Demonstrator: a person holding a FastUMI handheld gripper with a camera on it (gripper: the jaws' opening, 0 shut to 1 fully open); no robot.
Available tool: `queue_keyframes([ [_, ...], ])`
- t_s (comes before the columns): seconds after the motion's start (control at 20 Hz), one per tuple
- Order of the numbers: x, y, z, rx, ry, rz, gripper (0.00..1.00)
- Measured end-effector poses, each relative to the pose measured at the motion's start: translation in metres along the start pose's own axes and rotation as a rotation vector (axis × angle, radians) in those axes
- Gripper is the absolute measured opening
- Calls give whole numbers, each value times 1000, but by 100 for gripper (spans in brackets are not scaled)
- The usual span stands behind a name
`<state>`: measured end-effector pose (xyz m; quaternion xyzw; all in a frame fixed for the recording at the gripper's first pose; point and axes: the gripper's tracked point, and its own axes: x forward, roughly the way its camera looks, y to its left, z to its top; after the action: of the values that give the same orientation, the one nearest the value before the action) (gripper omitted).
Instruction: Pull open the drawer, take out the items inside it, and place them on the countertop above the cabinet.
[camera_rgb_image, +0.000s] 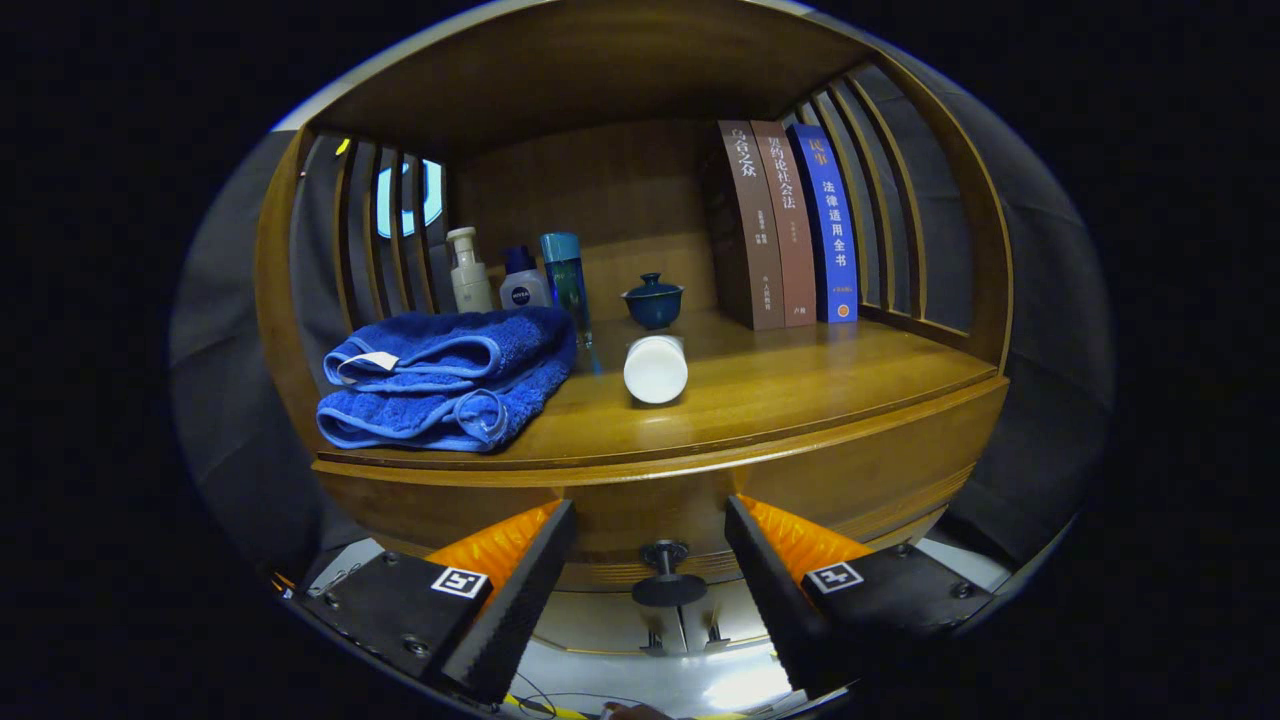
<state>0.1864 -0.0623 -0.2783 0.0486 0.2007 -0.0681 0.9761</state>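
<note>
Gripper view: claw (650, 590) spread wide, holding nothing, levelled at the cabinet's drawer front (640, 505), which sits flush, so its contents cannot be seen. Drawer knob (667, 573) lies in the gap between the fingers, just ahead of them, likely lined up for a pinch. On the countertop (800, 385): folded blue towel (445, 375) at left edge, white jar (656, 368) on its side mid-front; whether either came from the drawer, cannot tell.

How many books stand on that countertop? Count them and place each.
3. The books stand upright side by side at the back right of the countertop: dark brown book, reddish-brown book, blue book. None look hidden. The gripper is open around the drawer knob.
</note>
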Motion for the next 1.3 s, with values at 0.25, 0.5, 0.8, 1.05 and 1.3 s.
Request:
queue_keyframes([
  [0.25, -4, -3, 3, -16, -1, -18, 100],
  [0.5, -30, 4, 25, -31, -54, -8, 100],
  [0.8, -84, 11, 69, -33, -125, -4, 100],
  [1.05, -148, 28, 126, -53, -241, 30, 99],
  [1.3, -212, 35, 162, -54, -306, 42, 99],
])
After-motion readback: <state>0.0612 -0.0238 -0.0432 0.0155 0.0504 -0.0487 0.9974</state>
